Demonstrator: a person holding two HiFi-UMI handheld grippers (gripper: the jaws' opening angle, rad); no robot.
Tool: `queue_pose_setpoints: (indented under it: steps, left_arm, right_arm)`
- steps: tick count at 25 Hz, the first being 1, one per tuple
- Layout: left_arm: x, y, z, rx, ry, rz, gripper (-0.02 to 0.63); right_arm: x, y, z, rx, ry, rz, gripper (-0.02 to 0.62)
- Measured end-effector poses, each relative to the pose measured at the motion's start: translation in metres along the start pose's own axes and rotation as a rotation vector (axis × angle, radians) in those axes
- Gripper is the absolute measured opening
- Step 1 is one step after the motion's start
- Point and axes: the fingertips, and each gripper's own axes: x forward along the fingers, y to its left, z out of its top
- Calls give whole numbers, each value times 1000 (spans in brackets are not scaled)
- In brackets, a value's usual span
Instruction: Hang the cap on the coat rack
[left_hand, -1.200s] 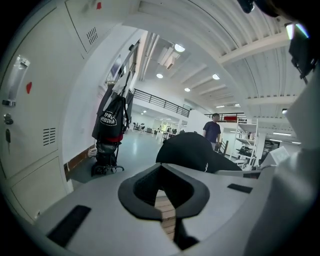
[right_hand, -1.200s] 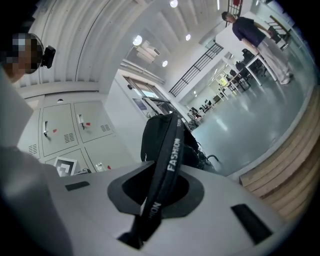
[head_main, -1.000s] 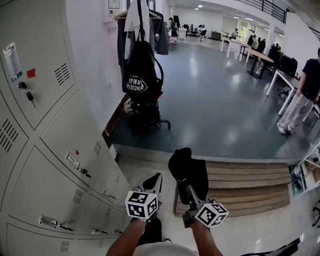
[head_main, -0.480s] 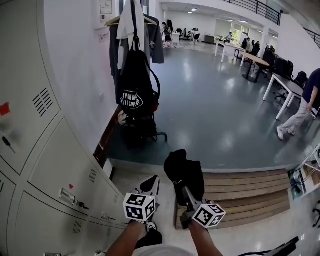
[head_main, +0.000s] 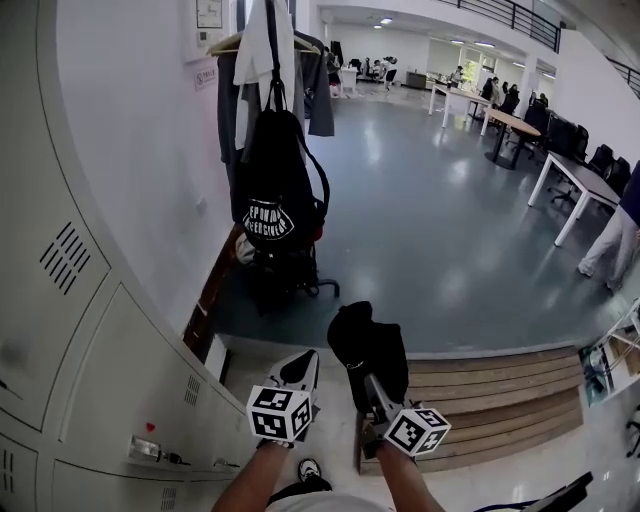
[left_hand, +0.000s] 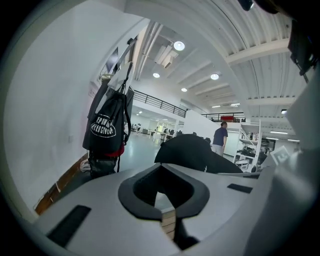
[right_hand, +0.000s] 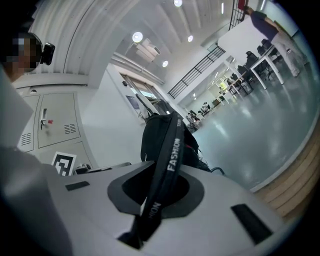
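Observation:
A black cap (head_main: 372, 345) stands up from my right gripper (head_main: 368, 382), which is shut on the cap's black strap (right_hand: 167, 165) printed "FASHION". My left gripper (head_main: 300, 368) is beside it on the left, shut and holding nothing; from the left gripper view the cap (left_hand: 192, 152) shows just right of the jaws of the left gripper (left_hand: 161, 172). The coat rack (head_main: 270, 40) is ahead at the upper left by the white wall, loaded with grey and white clothes and a black drawstring bag (head_main: 275, 200). The bag (left_hand: 107, 127) hangs well beyond both grippers.
Grey lockers (head_main: 90, 330) line the left side. A dark chair base (head_main: 285, 275) sits under the rack. Wooden steps (head_main: 490, 390) lie to the right of the grippers. A person (head_main: 620, 235) walks at the right edge, near long tables (head_main: 575, 175).
Both grippers and the cap have been carried forward along the lockers toward the coat rack, which now looks larger and nearer. The person at the right has moved toward the frame's edge.

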Motion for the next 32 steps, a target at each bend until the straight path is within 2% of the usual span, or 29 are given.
queue_pose_setpoints:
  steps: [13, 24, 32]
  left_arm:
    - [31, 66, 28, -4, -12, -12, 4]
    - [50, 86, 38, -3, -15, -22, 4]
    - [79, 109, 62, 9, -44, 2, 3]
  right_arm:
    - [77, 7, 4, -8, -6, 0, 34]
    - [109, 4, 11, -8, -12, 2, 33]
    - [153, -4, 34, -20, -24, 45, 34]
